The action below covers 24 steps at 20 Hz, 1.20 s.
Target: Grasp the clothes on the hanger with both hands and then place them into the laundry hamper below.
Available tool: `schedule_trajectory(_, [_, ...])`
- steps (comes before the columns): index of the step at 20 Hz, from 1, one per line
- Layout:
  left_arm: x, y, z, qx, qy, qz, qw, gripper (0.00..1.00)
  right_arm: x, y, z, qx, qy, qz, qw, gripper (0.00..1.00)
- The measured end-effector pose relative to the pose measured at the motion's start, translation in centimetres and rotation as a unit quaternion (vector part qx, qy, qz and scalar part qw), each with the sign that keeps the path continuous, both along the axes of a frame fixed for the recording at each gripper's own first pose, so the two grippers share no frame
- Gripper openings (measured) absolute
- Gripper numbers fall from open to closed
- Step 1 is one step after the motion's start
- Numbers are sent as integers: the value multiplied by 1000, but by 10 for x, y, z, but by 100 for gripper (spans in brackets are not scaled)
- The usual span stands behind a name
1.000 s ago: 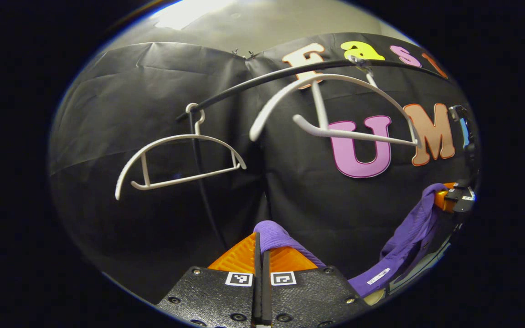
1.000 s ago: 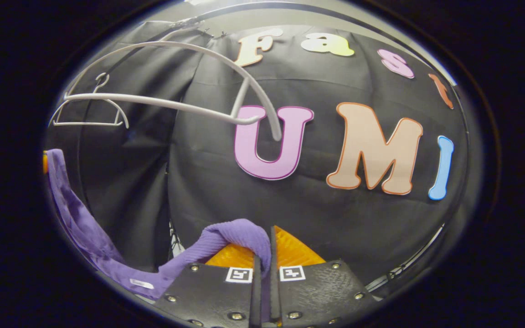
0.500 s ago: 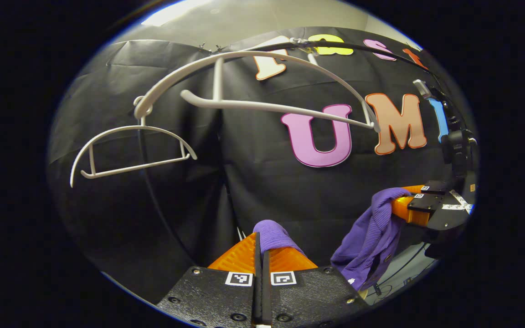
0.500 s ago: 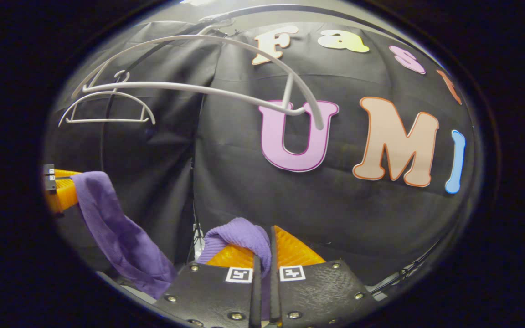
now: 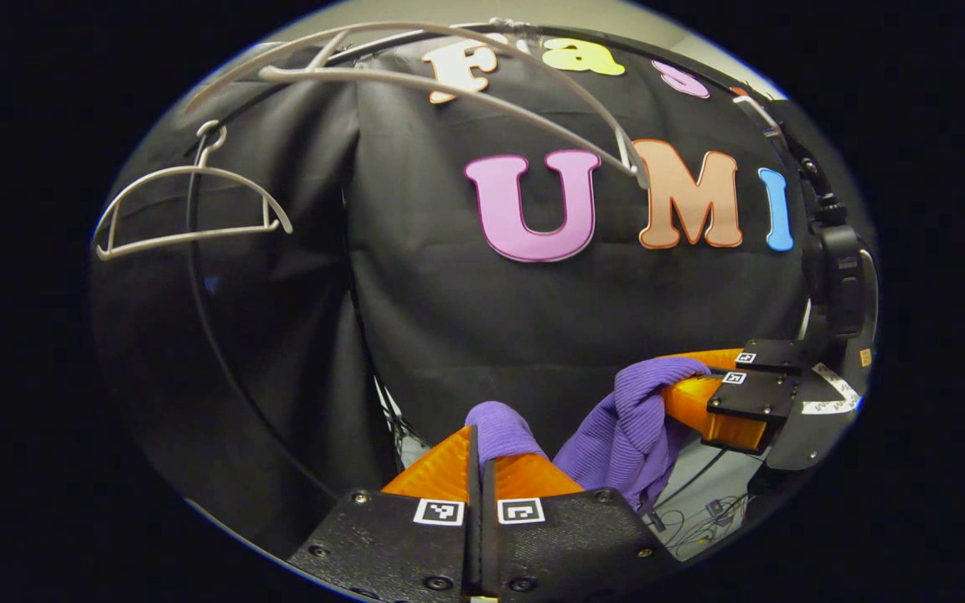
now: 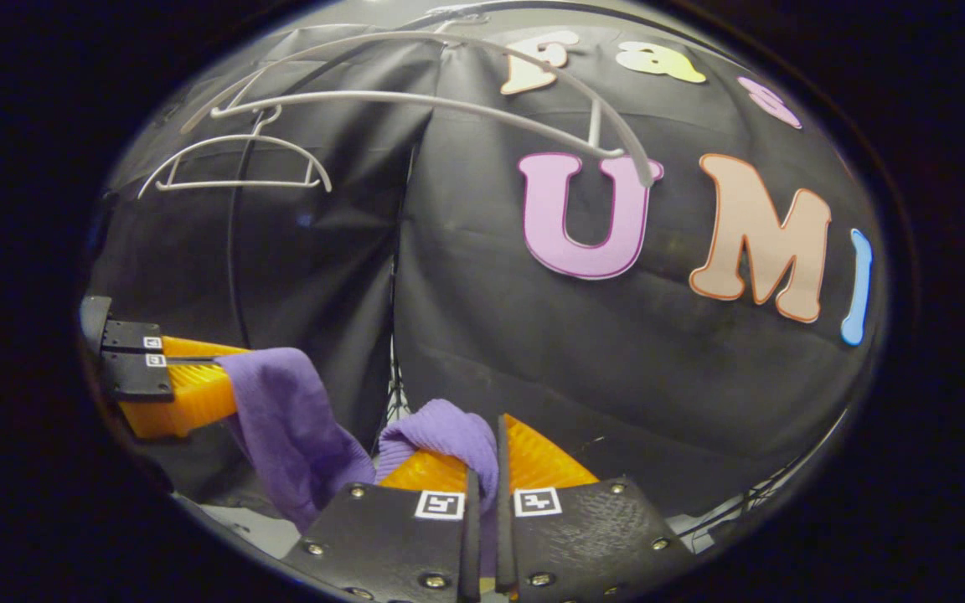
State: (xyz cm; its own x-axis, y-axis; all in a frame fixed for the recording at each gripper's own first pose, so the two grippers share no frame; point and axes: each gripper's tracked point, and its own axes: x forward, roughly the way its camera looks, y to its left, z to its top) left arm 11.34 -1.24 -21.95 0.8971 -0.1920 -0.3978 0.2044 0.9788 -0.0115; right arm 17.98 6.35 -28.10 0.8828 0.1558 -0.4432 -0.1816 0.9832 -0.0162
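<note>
Clamped in the left gripper, fingers together on a fold of the purple garment; likewise pinched by the right gripper; cloth slung between the two, off the hangers, hamper unseen. Soft, light, knitted, likely to sag and slip; best held by bunched folds near each end. Beyond, bare near hanger and far hanger. Compared with a second ago, grippers closer together, hangers higher in both views.

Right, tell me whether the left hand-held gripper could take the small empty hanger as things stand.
Probably not. The left hand-held gripper is shut on the purple garment, as is the right hand-held gripper, and the small hanger hangs up and away; it would have to let go first.
</note>
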Motion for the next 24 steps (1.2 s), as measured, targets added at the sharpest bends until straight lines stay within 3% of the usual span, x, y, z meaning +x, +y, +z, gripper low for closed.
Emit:
schedule_trajectory(12, [-33,-15,-109,-2,133,-27,991,1,-57,-1,-112,-29,128,1,991,7])
schedule_trajectory(22, [-58,-16,-156,24,207,-53,977,1,-90,-4,-174,-48,208,3,977,8])
schedule_trajectory(23, [-58,-19,-158,23,212,-55,976,9,-93,-4,-177,-49,214,4,976,8])
schedule_trajectory(24, [-58,-19,-159,22,215,-58,975,7,-97,-4,-180,-49,220,5,974,8])
